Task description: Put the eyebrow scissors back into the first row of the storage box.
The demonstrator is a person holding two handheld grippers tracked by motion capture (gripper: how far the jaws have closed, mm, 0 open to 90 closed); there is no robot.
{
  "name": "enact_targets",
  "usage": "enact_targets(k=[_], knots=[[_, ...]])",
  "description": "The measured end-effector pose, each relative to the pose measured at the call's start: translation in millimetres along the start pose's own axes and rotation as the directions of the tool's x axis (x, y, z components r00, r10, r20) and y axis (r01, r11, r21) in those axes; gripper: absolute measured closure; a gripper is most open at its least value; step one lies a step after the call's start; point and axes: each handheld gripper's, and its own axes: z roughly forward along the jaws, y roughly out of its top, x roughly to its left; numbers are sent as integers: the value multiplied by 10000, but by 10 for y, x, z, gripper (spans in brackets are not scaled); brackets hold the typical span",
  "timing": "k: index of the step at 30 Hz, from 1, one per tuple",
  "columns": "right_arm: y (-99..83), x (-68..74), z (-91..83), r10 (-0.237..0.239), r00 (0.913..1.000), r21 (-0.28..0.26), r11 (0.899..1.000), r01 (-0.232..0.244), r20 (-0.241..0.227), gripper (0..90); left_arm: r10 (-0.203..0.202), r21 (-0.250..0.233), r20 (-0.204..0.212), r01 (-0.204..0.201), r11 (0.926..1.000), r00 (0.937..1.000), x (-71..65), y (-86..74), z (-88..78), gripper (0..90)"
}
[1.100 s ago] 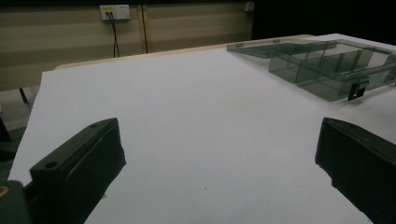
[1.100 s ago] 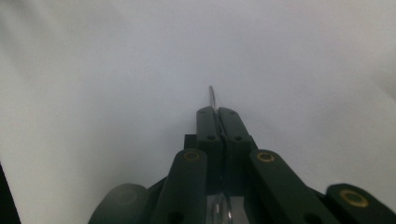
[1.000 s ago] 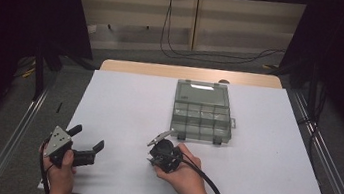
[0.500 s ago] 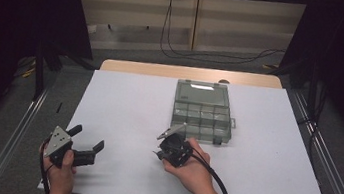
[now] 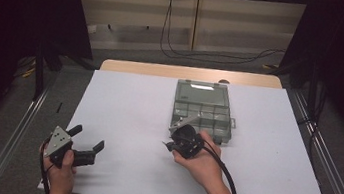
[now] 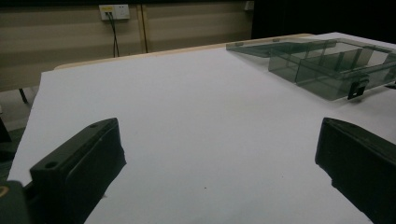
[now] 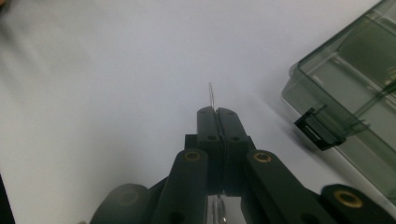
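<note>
**Thin clear strip pinched beside the compartment box**

At the left of the tabletop (image 5: 124, 101), the left claw (image 5: 87, 142) rests with its jaws wide apart and nothing between them, well apart from the work.

Toward the middle, the right claw (image 7: 215, 114) is clamped together on a thin, clear strip (image 7: 211, 96), whose tip pokes out just past the jaws. What the strip is cannot be told; it is very slight and almost see-through.

Right of it, the smoky transparent compartment box (image 5: 202, 110) lies flat, its black latch (image 7: 315, 130) near the claw's tip.

The risk, as I judge it: so little of the strip is gripped that it could slip, twist or bend if it catches the box's wall or latch, and once dropped on the white tabletop it would be hard to find.
</note>
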Motion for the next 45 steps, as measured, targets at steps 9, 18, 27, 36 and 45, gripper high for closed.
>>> enact_targets(k=[9, 18, 27, 36, 45], knots=[[40, -115, -94, 76, 9999, -148, 9999, -74, 135, 897, -85, -18, -67, 85, 10000, 9999, -9, -1, 2, 8], [65, -209, -149, 249, 9995, -269, 9993, -244, 196, 898, -76, -14, -71, 76, 10000, 9999, -7, 0, 0, 8], [104, -284, -214, 370, 9991, -336, 9988, -363, 205, 899, -139, -71, -10, 139, 9999, 9999, -9, 0, 4, 8], [138, -407, -320, 394, 9983, -490, 9981, -373, 424, 899, -40, -9, -29, 40, 10000, 10000, -3, 1, 1, 8], [138, -516, -365, 642, 9961, -664, 9960, -601, 611, 900, -22, -3, 42, 22, 10000, 10000, 1, -1, 0, 8]])
